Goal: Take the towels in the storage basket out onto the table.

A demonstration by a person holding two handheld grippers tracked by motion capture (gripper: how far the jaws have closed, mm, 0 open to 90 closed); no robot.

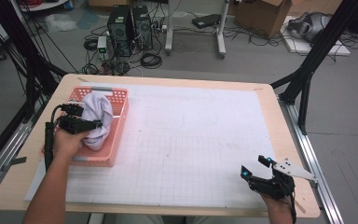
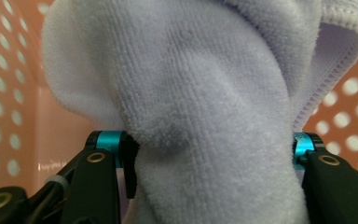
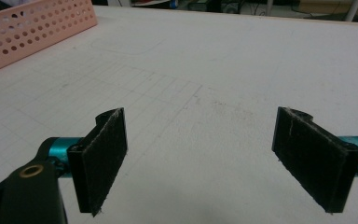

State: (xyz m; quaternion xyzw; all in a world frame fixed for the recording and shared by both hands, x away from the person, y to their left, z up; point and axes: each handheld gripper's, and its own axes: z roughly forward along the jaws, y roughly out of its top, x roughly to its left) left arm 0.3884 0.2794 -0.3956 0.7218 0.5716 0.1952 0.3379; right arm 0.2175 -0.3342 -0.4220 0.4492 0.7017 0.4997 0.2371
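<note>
- Left tongs [image 1: 96, 125] clamp a bunched lavender towel [image 1: 98, 119] inside the pink basket [image 1: 117, 122].
- Right tongs [image 1: 255, 167] gape wide, empty, over the counter [image 1: 191, 140].

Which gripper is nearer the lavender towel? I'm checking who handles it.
Left. The left gripper grips the towel inside the pink basket; the right gripper waits open, far across the table at its near right corner.

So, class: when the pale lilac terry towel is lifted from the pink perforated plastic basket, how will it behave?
The pale lilac terry towel probably droops and unfolds, since it bunches softly between the left gripper pads. Its fuzzy pile suggests little slipping. It looks light, so the pink perforated plastic basket likely stays put unless a fold snags the rim.
</note>
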